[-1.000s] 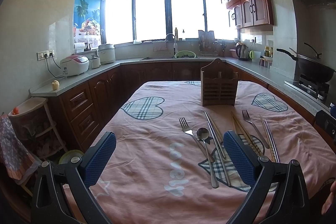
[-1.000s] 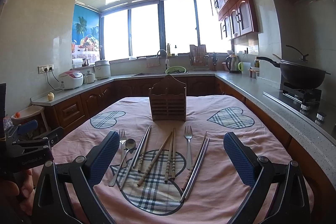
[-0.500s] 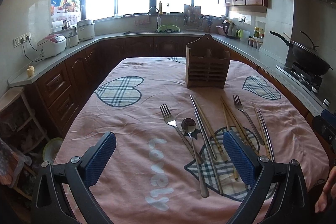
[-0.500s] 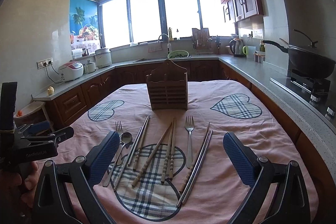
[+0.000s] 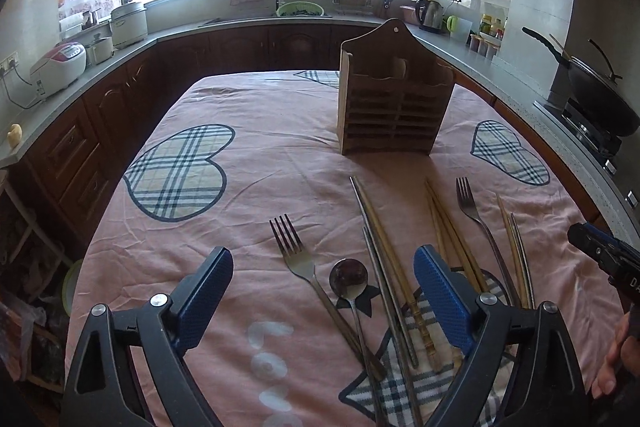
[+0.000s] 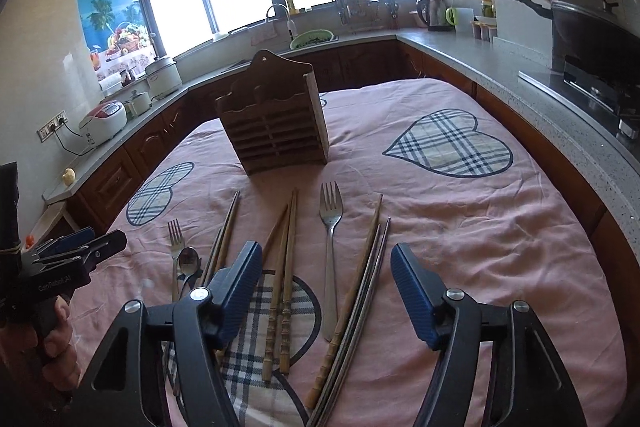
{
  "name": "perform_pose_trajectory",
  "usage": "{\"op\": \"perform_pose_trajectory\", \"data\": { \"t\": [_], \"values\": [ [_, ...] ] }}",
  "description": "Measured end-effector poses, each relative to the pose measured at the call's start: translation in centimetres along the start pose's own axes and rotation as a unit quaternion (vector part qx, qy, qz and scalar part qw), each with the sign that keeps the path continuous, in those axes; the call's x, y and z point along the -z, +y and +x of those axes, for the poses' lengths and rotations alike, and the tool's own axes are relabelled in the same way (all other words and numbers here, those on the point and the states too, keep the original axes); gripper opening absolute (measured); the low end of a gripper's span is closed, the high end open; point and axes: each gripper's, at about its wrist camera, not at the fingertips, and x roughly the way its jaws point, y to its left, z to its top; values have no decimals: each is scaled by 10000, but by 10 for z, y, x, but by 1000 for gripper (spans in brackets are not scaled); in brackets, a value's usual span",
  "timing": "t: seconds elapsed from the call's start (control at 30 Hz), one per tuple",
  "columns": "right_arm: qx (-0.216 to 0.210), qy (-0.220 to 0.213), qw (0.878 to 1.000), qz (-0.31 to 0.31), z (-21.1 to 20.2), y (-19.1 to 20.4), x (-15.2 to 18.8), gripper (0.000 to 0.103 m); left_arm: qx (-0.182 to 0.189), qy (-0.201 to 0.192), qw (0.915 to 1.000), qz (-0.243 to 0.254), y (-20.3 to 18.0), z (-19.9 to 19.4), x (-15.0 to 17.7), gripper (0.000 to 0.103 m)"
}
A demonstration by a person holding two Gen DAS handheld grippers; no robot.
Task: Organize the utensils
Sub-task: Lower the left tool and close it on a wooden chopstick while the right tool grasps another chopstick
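The utensils lie side by side on the pink tablecloth, long axes running roughly parallel from the near edge toward the wooden utensil holder, which stands upright farther back at mid-table.

Counted in the right wrist view: two forks, one spoon and four pairs of chopsticks. The left fork and the centre fork both point their tines toward the holder. The spoon lies just beside the left fork, bowl toward the holder. The chopstick pairs, left to right: a dark wood-and-metal pair, a turned wooden pair, and at right a wooden pair touching a metal pair; all have tips toward the holder, handles toward the cameras.

The left gripper hangs low with its jaws wide apart, holding nothing; the left fork and spoon lie between its fingers. The right gripper is likewise spread and empty, straddling the turned pair, the centre fork and the right-hand chopsticks.

The left view alone shows the holder's compartments from above; they look empty, though their bottoms are hidden. The right view alone shows the handle ends of the right-hand pairs and the hand carrying the left gripper.
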Motion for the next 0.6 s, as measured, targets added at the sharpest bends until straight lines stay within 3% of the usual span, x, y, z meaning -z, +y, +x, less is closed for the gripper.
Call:
{"op": "perform_pose_trajectory", "data": {
  "t": [0.07,0.27,0.6],
  "values": [
    [12,120,9998,143,13,-10,-7,54,9,104,9999,42,-1,14,-11,86],
    [78,406,9987,301,45,-27,-27,43,3,472,9988,144,-1,55,-39,78],
    [69,858,9958,313,92,-38,-44,32,-162,1041,9940,295,-8,141,-68,66]
  ]
}}
